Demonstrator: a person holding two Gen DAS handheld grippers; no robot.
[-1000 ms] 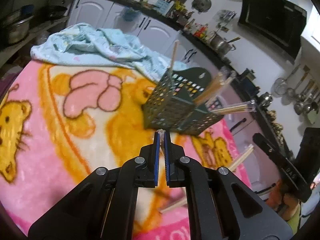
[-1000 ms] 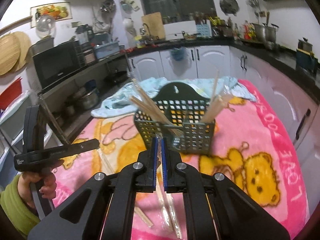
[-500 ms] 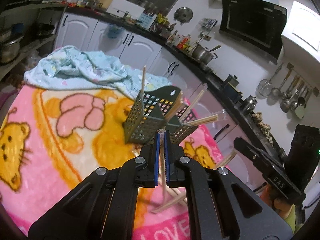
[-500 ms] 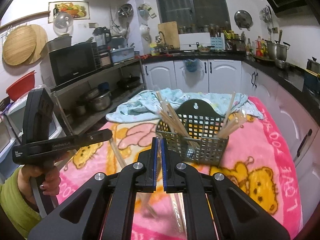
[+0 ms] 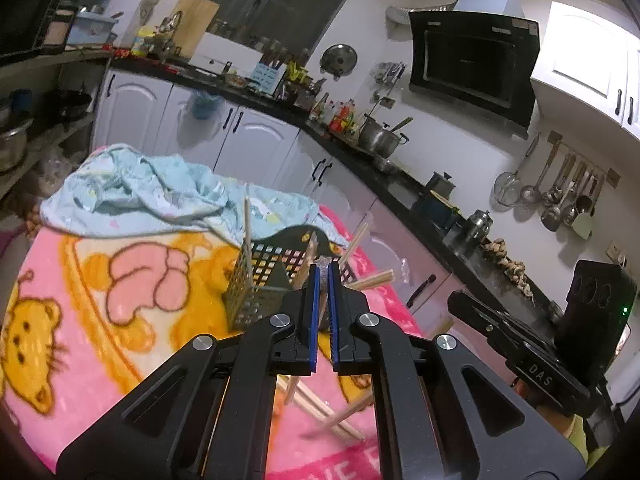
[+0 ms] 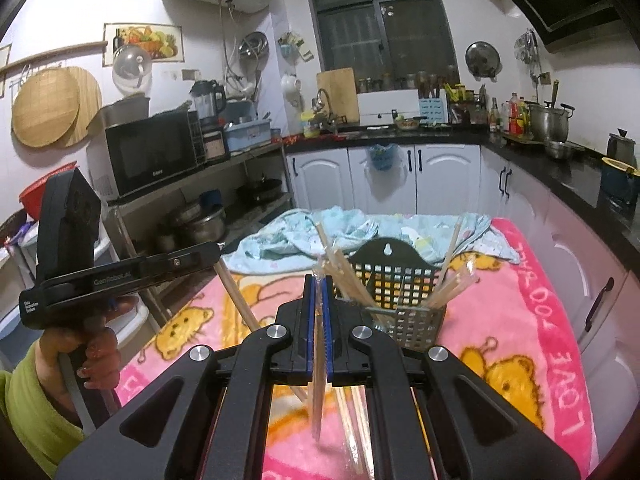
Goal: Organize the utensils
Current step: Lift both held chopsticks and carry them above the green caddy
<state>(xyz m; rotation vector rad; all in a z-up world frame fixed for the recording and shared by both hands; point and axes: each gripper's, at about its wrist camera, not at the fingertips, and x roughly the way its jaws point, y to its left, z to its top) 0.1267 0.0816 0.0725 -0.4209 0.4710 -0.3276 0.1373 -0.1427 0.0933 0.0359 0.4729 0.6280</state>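
A dark perforated utensil basket (image 5: 264, 280) (image 6: 396, 292) stands on the pink cartoon blanket (image 5: 100, 320) (image 6: 520, 320) with several chopsticks leaning in it. My left gripper (image 5: 322, 270) is shut on a wrapped chopstick (image 5: 321, 308) held above the blanket, near the basket. It shows from the side in the right wrist view (image 6: 218, 252), the chopstick (image 6: 238, 300) slanting down from it. My right gripper (image 6: 317, 280) is shut on another wrapped chopstick (image 6: 318, 392) that hangs down between the fingers. More chopsticks (image 5: 320, 404) (image 6: 352, 420) lie loose on the blanket below.
A crumpled light-blue cloth (image 5: 152, 196) (image 6: 340, 228) lies at the blanket's far end behind the basket. White cabinets and a black counter (image 6: 560, 168) run around the table. A shelf with a microwave (image 6: 152, 152) and pots stands to the left.
Both grippers have risen and pulled back from the basket, each still holding its chopstick. The basket looks smaller and lower in both views.
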